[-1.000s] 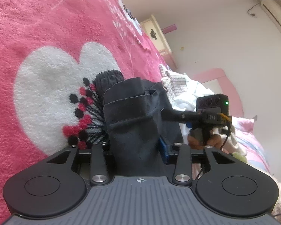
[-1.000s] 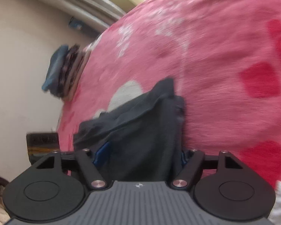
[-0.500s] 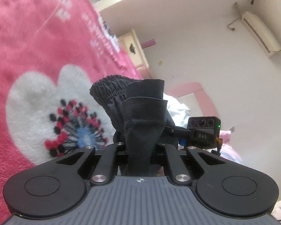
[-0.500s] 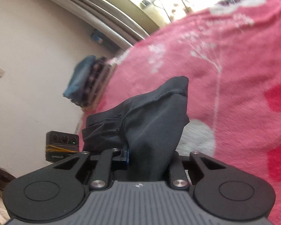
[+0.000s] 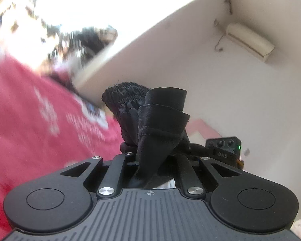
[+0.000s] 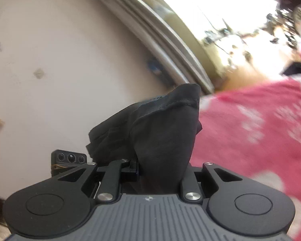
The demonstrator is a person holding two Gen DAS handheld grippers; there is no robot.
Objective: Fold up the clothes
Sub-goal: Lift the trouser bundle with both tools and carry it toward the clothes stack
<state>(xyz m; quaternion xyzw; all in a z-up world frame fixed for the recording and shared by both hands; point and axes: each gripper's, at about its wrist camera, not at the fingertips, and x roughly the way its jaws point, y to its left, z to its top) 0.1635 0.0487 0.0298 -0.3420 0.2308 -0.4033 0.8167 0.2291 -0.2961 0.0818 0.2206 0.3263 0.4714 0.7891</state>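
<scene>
Both grippers' fingers, left (image 5: 150,160) and right (image 6: 160,166), pinch the black garment (image 5: 160,120), now swung up off the pink blanket (image 5: 30,120) at nine o'clock, probably mid-fold.
</scene>
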